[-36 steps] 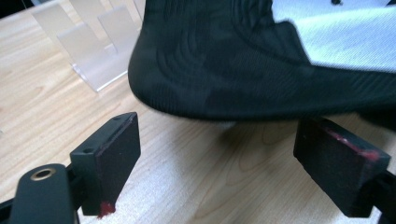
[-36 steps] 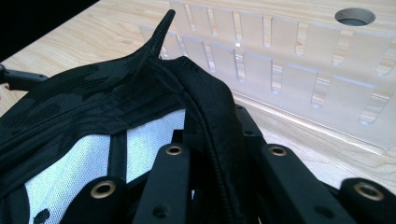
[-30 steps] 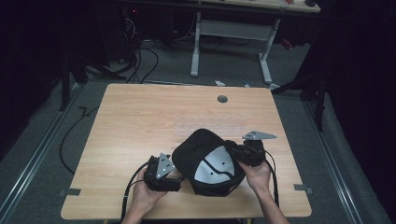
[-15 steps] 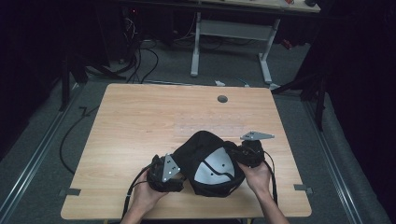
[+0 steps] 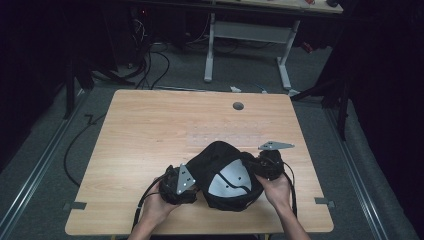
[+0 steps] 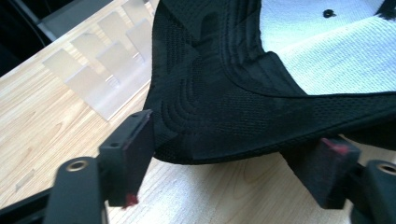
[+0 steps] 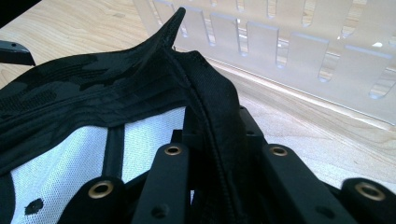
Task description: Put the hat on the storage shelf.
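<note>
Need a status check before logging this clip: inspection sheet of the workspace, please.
Surface: wooden table, round hole near the far edge.
Job's things: black cap, upside down, white lining showing.
Clutter: clear slotted plastic piece beyond the cap.
Grippers: right gripper shut on the cap's rim; left gripper open, jaws just been closing, brim edge between them, pads not pressing.
Cables: one trails from each gripper; loose cables on the floor.
Surroundings: dark room, white desk frame behind.
</note>
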The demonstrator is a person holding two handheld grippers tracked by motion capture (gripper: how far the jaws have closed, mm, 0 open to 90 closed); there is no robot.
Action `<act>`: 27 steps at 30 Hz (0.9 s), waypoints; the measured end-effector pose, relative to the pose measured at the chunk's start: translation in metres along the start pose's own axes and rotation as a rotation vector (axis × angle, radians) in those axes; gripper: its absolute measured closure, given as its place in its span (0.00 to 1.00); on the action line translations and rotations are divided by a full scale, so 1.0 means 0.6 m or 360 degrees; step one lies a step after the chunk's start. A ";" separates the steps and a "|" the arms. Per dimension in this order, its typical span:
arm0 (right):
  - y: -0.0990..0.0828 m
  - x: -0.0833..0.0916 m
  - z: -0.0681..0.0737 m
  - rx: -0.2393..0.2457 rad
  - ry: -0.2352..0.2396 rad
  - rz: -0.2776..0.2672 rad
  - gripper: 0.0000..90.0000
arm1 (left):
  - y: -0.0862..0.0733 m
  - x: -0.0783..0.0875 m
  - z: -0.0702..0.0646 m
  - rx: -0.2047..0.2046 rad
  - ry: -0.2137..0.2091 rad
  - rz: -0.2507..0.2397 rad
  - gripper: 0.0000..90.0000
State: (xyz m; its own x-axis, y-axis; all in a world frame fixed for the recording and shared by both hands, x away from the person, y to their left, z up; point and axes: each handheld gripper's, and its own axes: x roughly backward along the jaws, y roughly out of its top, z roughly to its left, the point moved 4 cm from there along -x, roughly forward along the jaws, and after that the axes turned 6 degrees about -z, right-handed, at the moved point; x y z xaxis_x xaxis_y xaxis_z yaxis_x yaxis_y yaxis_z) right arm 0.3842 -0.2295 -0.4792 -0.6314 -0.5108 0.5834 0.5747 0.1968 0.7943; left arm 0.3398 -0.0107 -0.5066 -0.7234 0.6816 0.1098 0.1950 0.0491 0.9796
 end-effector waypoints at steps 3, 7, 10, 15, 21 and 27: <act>0.000 0.001 -0.001 -0.0020 0.0018 0.0011 0.88 | -0.005 0.000 -0.003 -0.0018 -0.0028 0.0028 0.31; 0.001 -0.004 0.004 -0.0056 0.0143 0.0014 0.88 | -0.012 -0.006 -0.016 -0.0082 -0.0069 0.0047 0.31; 0.000 -0.016 0.018 -0.0013 0.0138 0.0048 0.88 | -0.009 -0.009 -0.023 -0.0100 -0.0075 0.0020 0.37; 0.001 -0.017 0.018 -0.0038 0.0137 0.0049 0.88 | 0.000 -0.004 -0.019 -0.0095 -0.0055 -0.0012 0.44; 0.001 -0.013 0.015 -0.0064 0.0172 0.0031 0.84 | 0.006 0.002 -0.016 -0.0124 -0.0067 -0.0040 0.57; 0.002 -0.010 0.013 -0.0077 0.0209 0.0049 0.78 | 0.013 0.012 -0.011 -0.0110 -0.0088 -0.0006 0.73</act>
State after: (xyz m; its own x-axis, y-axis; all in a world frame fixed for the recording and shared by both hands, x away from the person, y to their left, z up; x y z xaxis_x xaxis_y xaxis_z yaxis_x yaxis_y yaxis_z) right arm 0.3843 -0.2194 -0.4804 -0.5413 -0.6111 0.5775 0.6193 0.1749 0.7655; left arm 0.3318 -0.0104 -0.4972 -0.6858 0.7211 0.0983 0.1445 0.0025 0.9895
